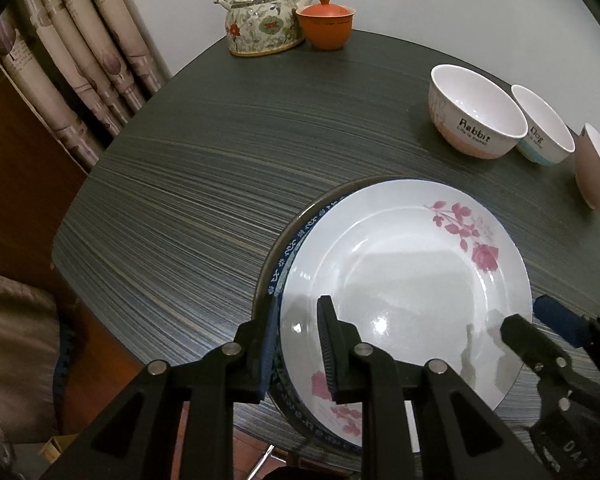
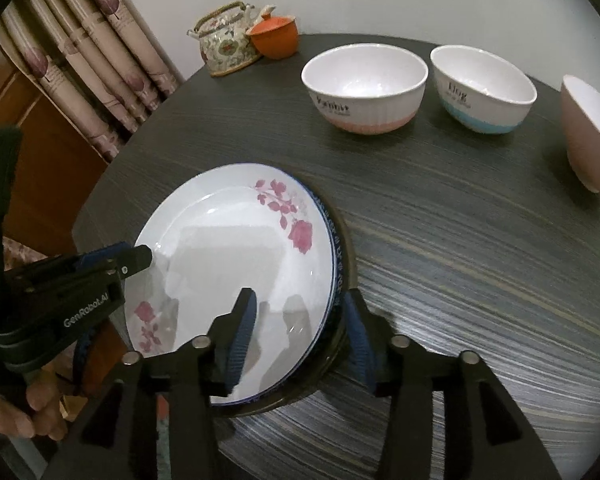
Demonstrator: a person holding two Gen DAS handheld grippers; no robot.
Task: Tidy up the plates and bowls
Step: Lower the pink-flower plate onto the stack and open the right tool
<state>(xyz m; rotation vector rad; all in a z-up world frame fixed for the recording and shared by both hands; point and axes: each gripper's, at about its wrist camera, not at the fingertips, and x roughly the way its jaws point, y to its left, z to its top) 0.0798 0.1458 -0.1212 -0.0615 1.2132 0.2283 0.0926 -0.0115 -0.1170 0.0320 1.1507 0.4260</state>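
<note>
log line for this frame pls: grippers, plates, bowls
left gripper: open, straddling plate stack rim | right gripper: open, straddling opposite rim | floral plate: top of stack | bowls: three, unstacked

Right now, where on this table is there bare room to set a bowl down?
Widest bare tabletop: between teapot, curtain-side edge and plate stack. A narrower strip lies between stack and bowls. Crowded: the Rabbit bowl, Dog bowl and pink bowl.
</note>
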